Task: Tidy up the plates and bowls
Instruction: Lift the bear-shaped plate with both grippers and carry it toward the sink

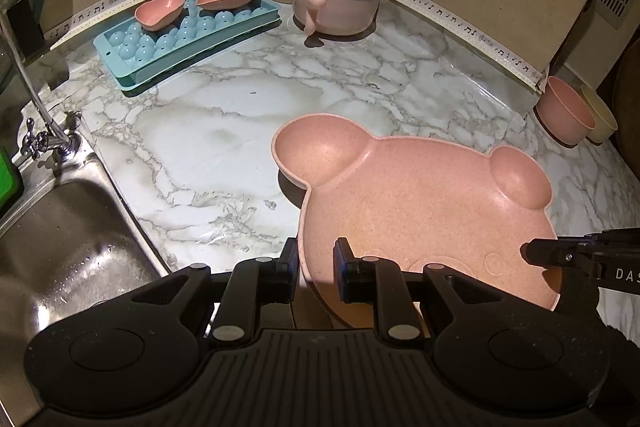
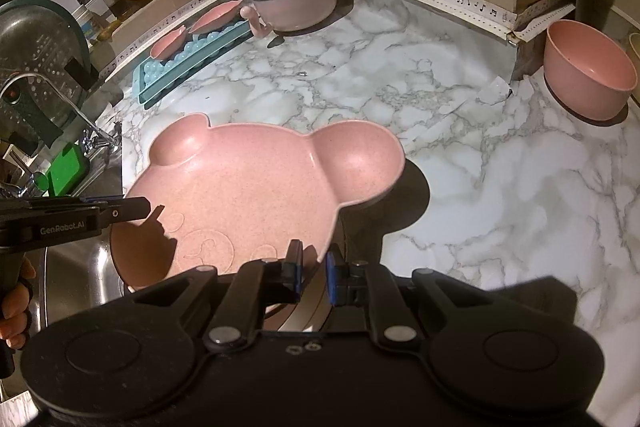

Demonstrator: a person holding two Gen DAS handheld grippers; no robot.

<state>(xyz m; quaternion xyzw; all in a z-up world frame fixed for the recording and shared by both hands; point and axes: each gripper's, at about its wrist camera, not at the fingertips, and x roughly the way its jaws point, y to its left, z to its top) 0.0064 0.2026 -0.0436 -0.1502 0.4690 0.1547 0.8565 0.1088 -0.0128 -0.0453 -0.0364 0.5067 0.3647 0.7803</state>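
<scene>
With both claws, my left gripper point(image 1: 316, 259) and right gripper point(image 2: 314, 269), pinched on the bear-shaped plate's point(image 1: 420, 211) rim above the marble counter's point(image 1: 224, 115) front edge, sorting has barely begun: the pink bowl point(image 2: 588, 75) and leaf dishes point(image 1: 192, 5) still wait along the back.

plate point(image 1: 420, 195) over counter point(image 1: 224, 123), sink point(image 1: 68, 227) left

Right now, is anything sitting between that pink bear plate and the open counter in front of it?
Nothing visible. The bear plate is pinched at its rim by both the left gripper and right gripper, and the marble counter ahead is bare. The blue tray, pot and pink bowl stand off at the edges.
</scene>
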